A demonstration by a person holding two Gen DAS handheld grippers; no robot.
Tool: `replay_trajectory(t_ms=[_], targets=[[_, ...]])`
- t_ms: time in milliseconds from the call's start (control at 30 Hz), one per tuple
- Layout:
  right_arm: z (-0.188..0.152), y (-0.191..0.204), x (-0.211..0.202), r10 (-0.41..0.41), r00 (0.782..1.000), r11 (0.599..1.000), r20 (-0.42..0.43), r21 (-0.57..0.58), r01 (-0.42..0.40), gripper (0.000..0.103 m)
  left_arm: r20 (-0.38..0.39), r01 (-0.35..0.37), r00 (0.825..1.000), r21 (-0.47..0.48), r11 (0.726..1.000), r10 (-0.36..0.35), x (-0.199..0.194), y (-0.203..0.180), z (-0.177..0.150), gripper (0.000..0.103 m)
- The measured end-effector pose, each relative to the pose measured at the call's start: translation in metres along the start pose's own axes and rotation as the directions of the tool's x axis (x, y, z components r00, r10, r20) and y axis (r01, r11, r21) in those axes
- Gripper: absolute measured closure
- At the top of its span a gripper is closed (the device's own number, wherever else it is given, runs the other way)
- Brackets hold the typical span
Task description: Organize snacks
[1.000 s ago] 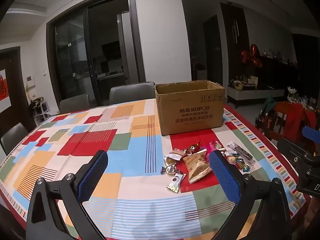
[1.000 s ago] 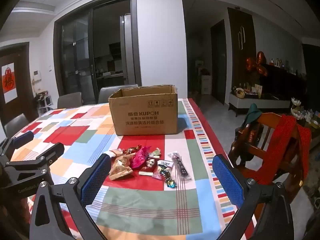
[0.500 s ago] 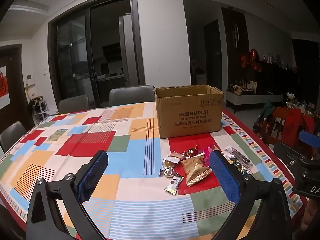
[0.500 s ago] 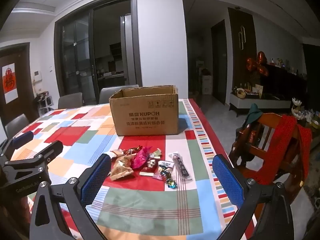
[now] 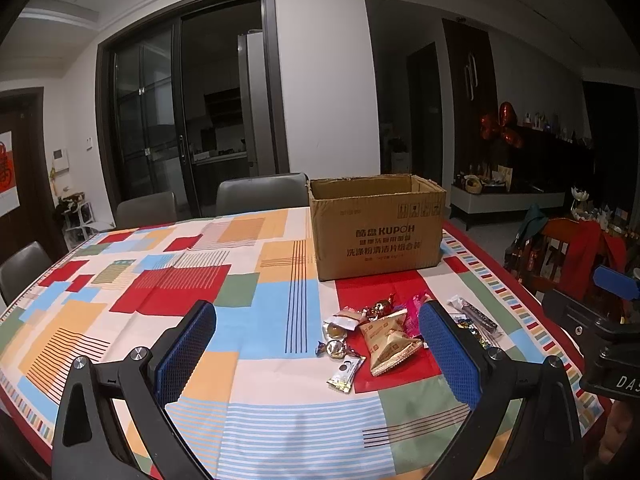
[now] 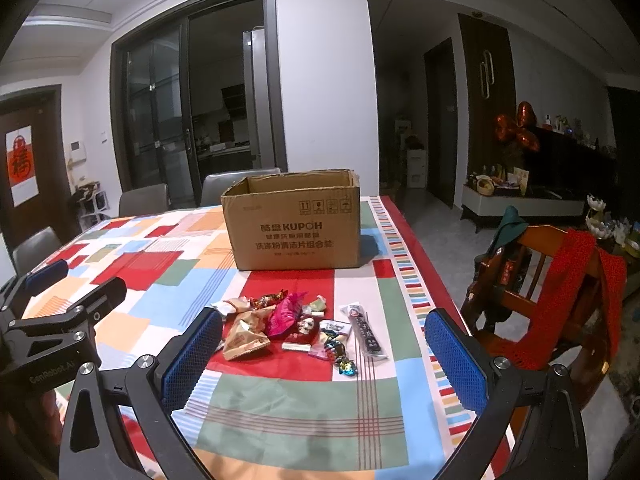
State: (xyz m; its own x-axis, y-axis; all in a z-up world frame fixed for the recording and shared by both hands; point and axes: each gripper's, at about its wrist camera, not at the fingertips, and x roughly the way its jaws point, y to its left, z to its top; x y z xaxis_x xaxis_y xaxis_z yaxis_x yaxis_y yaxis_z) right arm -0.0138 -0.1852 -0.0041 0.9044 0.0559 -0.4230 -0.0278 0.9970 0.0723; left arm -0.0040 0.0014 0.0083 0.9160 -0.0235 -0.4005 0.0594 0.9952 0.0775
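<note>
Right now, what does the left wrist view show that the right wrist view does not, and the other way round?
Only the left wrist view shows the silver packet at the near left edge of the snack pile, and the right claw's body at its right border. Only the right wrist view shows the red paper sign on the dark door, and the left claw's body at its left border. Both show the open cardboard box, the tan snack bag, the long dark bar and the patchwork tablecloth. The left claw and the right claw are both open and empty.
</note>
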Motion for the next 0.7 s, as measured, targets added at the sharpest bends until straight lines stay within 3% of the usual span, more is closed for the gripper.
replay_trajectory(t_ms=[700], targets=[[-0.0022,0.0032,-0.0011,0.006,1.000,1.000,-0.005,0.001,-0.006,0.001,0.001,0.004,1.000,-0.002,1.000,-0.004,-0.0021,-0.0004,0.0010,0.000]])
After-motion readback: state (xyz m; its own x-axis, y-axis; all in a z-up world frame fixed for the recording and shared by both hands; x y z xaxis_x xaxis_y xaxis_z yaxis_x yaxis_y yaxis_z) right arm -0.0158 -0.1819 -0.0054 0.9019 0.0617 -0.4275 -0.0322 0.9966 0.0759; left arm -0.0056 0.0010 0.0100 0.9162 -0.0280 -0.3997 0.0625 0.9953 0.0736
